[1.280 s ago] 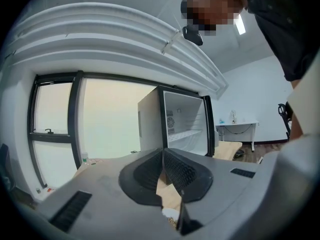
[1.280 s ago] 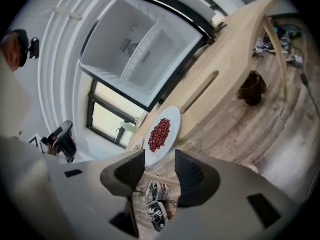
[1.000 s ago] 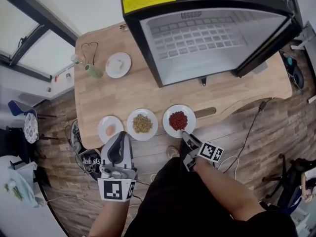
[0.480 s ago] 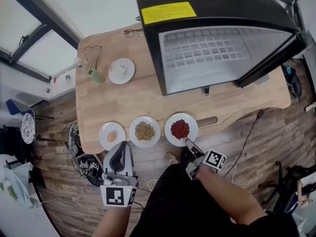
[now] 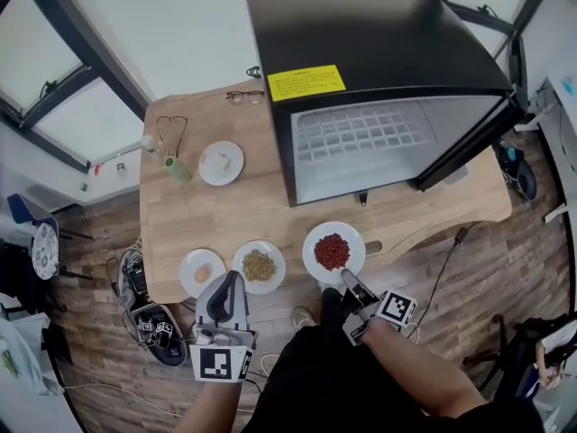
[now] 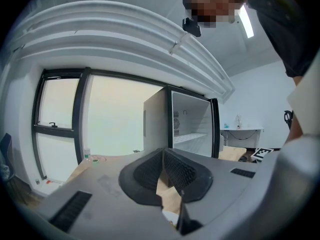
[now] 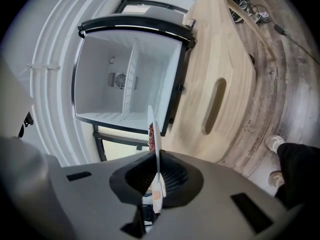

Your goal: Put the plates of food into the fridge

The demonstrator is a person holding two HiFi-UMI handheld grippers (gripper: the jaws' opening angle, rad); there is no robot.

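A white plate of red beans hangs just above the table's front edge, and my right gripper is shut on its near rim. Its jaws have just been closing with that rim between them. In the right gripper view the plate shows edge-on between the pads, with the open fridge beyond it. A plate of green lentils and a plate with an egg rest on the table's front edge. A fourth plate sits farther back. My left gripper hovers shut and empty in front of the lentil plate.
The black fridge stands on the wooden table at the back right, its door swung open to the right. A small green bottle and eyeglasses lie at the back left. Shoes lie on the floor below the table's left end.
My right gripper has closed on the bean plate's rim and raised it off the table. The left gripper has stayed put. The head view has tilted up.
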